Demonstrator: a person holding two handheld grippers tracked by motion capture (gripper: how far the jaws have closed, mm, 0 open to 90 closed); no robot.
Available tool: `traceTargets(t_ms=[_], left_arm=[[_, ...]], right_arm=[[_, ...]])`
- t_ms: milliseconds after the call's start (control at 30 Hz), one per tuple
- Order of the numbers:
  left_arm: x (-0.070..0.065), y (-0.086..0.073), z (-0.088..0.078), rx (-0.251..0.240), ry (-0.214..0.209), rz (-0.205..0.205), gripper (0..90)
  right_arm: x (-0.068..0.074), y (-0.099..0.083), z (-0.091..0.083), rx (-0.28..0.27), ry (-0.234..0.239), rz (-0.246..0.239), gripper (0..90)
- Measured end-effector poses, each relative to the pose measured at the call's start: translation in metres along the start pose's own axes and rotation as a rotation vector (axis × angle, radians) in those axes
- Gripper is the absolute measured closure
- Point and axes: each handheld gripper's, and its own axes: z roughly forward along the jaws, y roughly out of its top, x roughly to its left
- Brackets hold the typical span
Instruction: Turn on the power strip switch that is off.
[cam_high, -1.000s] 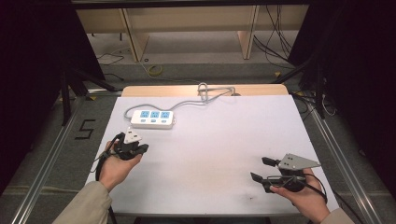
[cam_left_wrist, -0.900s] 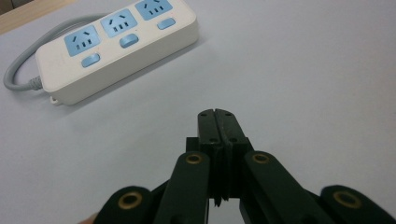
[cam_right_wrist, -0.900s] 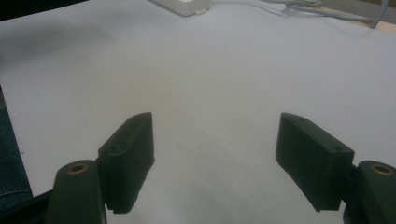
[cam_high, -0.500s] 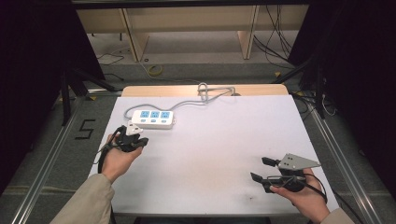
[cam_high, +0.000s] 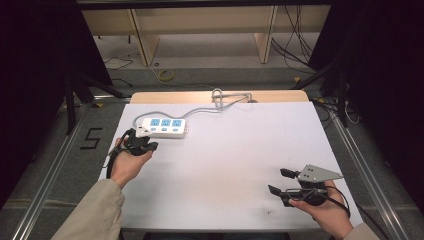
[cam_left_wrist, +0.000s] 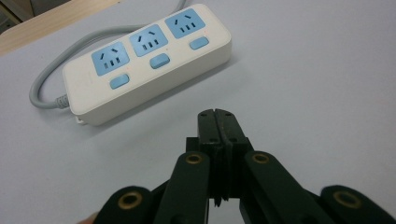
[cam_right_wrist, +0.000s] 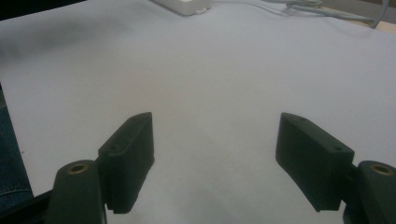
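A white power strip with three blue sockets lies at the far left of the white table. Its grey cord loops toward the table's far edge. My left gripper sits just in front of the strip's left end, apart from it. In the left gripper view its jaws are pressed together with nothing between them, and the strip lies ahead with its cord. My right gripper rests near the front right, jaws spread wide over bare table.
A wooden board edges the table's far side, with wooden shelving and loose cables on the floor beyond. Metal rails run along both sides. A taped figure 5 marks the floor at left.
My left hand has carried its shut gripper away from the person, closer to the power strip's left end. The right hand has stayed put.
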Motion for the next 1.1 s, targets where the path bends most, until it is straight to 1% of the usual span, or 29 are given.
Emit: traceTargets(t_ms=[200,533,667,700,833,967,1033,1100], left_arm=[[0.0,0.003,0.001,0.004,0.009,0.008,89.7],[0.003,0.004,0.005,0.006,0.015,-0.003,89.7],[0.005,0.006,0.007,0.014,0.021,0.001,89.7],[0.005,0.006,0.008,0.01,0.024,-0.004,89.7],[0.006,0.007,0.01,0.018,0.032,0.005,89.7],[0.007,0.008,0.011,0.021,0.039,0.003,89.7],[0.008,0.008,0.012,0.019,0.04,-0.005,89.7],[0.009,0.009,0.013,0.023,0.043,0.0,89.7]], right_arm=[[0.0,0.0,0.0,-0.001,0.0,-0.001,28.4],[0.0,0.0,0.0,0.0,0.0,-0.001,28.4],[0.0,0.0,0.0,0.0,0.0,-0.001,28.4],[0.0,0.0,0.0,0.0,-0.001,-0.001,28.4],[0.0,0.0,0.0,0.0,-0.002,-0.002,28.4],[0.0,0.0,0.0,0.001,-0.002,-0.002,28.4],[0.0,0.0,0.0,0.0,-0.002,-0.002,28.4],[0.0,0.0,0.0,0.002,-0.002,-0.002,28.4]])
